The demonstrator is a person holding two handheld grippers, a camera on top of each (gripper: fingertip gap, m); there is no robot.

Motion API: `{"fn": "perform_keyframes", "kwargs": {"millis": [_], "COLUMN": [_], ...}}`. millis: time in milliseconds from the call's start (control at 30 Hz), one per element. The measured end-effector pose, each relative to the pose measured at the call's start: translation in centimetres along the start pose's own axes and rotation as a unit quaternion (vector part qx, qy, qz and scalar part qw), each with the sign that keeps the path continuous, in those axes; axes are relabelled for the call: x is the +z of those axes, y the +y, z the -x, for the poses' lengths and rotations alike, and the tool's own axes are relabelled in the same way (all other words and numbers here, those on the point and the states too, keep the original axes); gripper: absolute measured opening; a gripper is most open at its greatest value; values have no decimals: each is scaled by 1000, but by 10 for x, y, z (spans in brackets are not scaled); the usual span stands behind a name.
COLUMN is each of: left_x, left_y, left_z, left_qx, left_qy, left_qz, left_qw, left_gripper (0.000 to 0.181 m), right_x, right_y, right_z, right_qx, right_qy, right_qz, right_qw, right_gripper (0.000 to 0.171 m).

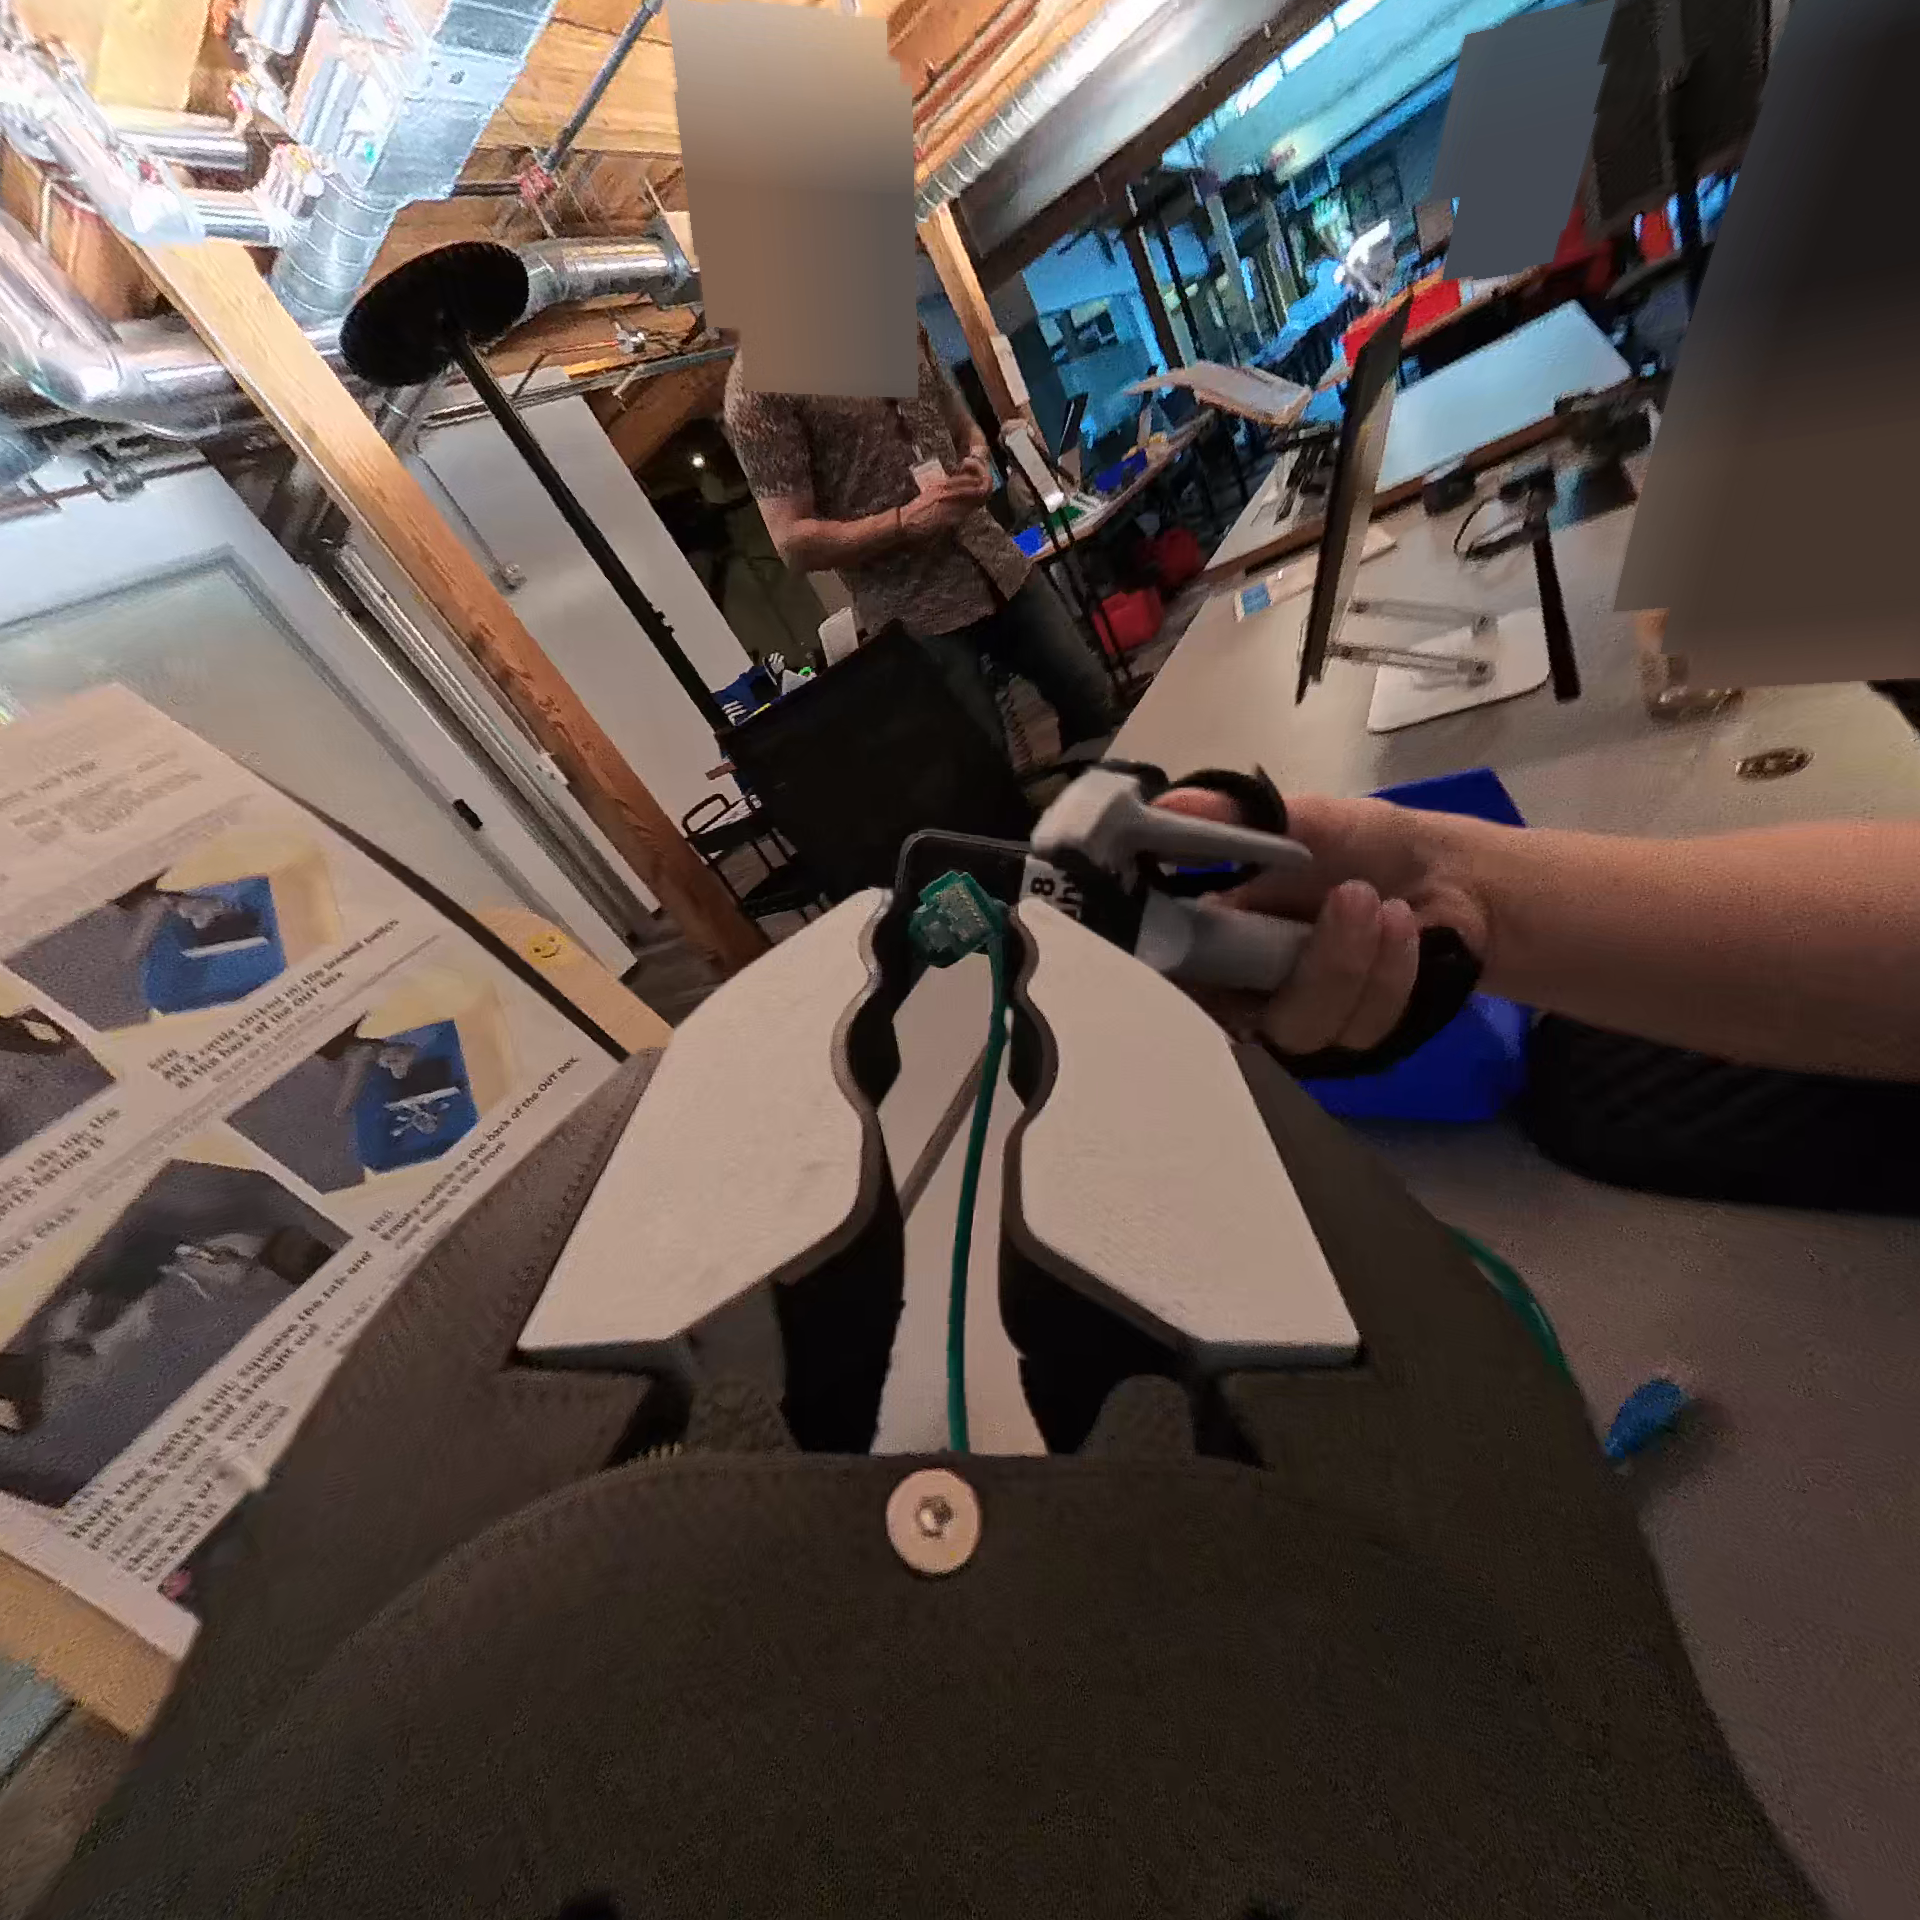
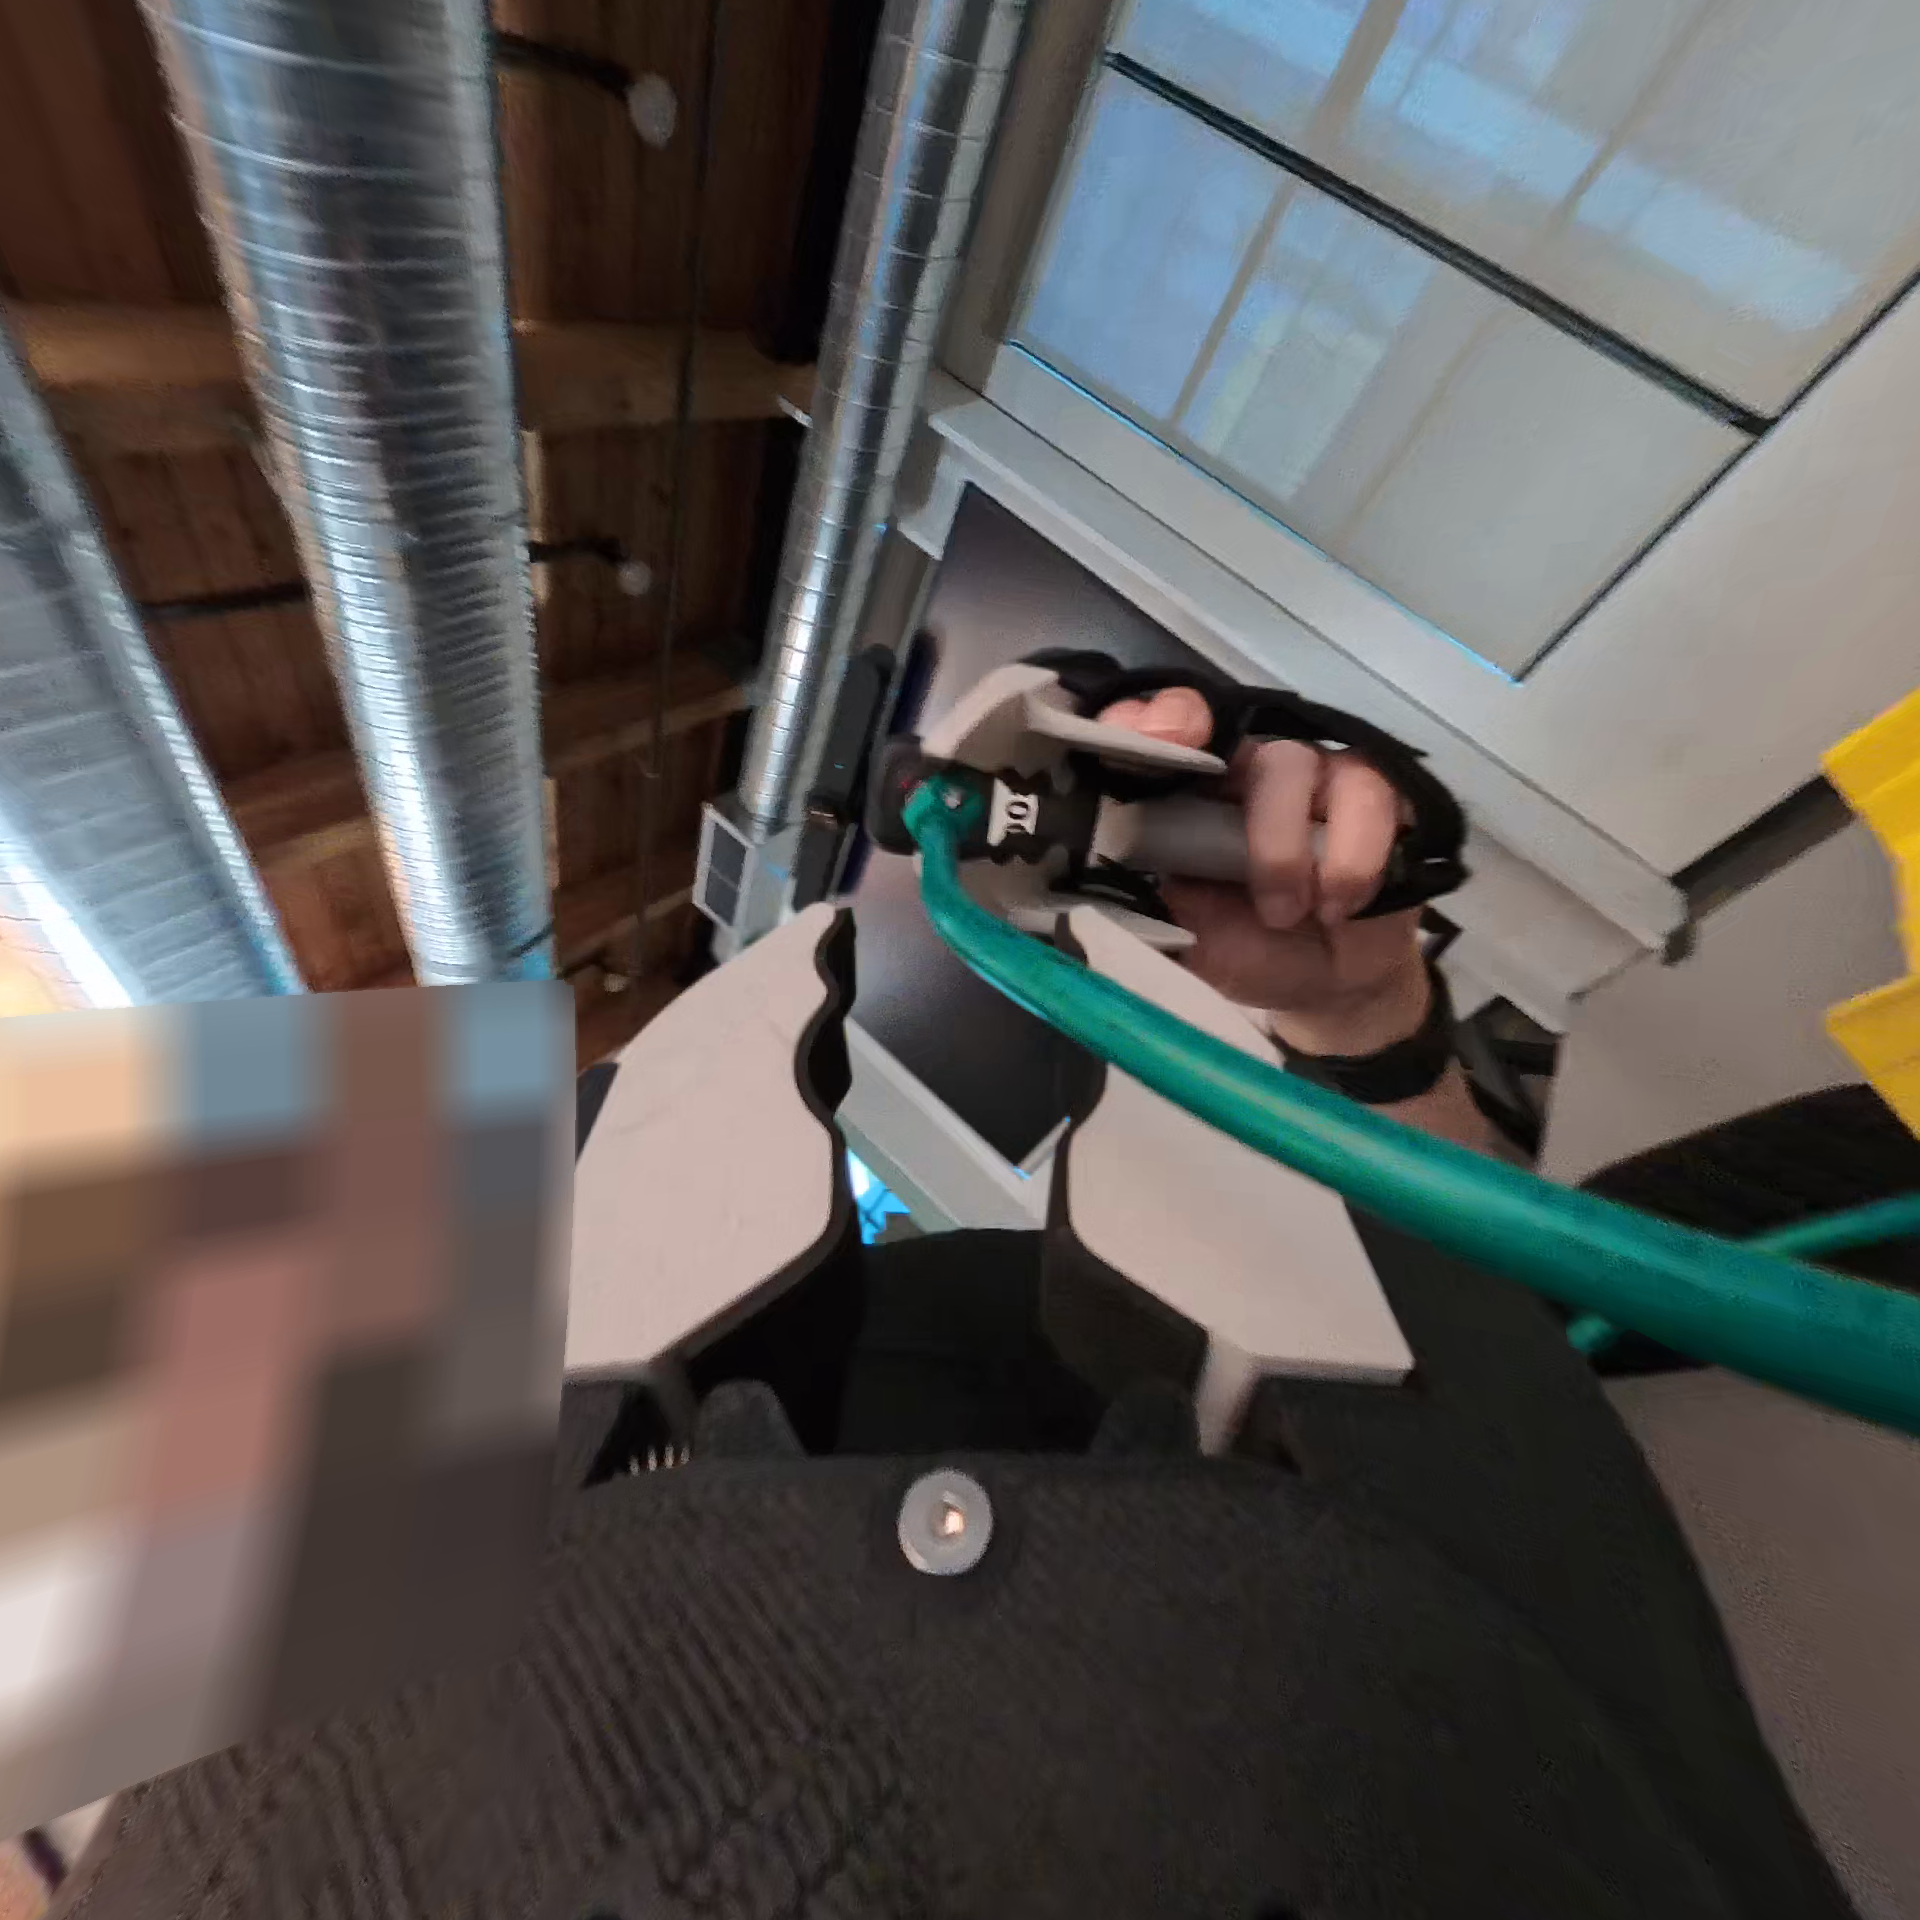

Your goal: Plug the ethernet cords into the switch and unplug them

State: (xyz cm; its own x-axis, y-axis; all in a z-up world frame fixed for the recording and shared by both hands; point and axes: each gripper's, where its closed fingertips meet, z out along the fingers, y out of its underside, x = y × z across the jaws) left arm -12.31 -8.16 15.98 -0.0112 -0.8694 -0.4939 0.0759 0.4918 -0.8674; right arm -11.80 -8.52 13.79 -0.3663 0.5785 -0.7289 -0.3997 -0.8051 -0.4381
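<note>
Partly hidden green plug point(image 1: 943, 921), left gripper point(image 1: 940, 925) clamped

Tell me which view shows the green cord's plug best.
The left wrist view: the green plug sits pinched at the left gripper tips, contacts facing the camera. The right wrist view shows only the green cord running to that gripper, the plug mostly hidden.

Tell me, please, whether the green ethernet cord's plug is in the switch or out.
Out: the green plug is pinched between the left gripper's fingertips in mid-air, with its bare contacts facing the camera.
</note>
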Motion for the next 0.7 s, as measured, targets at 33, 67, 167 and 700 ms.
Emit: {"fn": "perform_keyframes", "kwargs": {"millis": [33, 67, 167, 700], "left_x": [0, 1, 3, -3], "left_y": [0, 0, 0, -9], "left_z": [-3, -5, -14, -29], "left_qx": [12, 22, 42, 76], "left_qy": [2, 5, 20, 51], "left_qz": [5, 6, 15, 9], "left_qw": [1000, 1000, 999, 996], "left_gripper": [16, 16, 16, 16], "right_x": [-1, -2, -3, 9], "right_y": [-1, -2, -2, 18], "right_z": [3, 5, 6, 13], "right_qx": [5, 6, 12, 39], "right_qy": [-11, -14, -21, -57], "right_qz": [-2, -7, -8, 43], "right_qw": [1000, 1000, 1000, 997], "right_gripper": [35, 31, 24, 7]}}
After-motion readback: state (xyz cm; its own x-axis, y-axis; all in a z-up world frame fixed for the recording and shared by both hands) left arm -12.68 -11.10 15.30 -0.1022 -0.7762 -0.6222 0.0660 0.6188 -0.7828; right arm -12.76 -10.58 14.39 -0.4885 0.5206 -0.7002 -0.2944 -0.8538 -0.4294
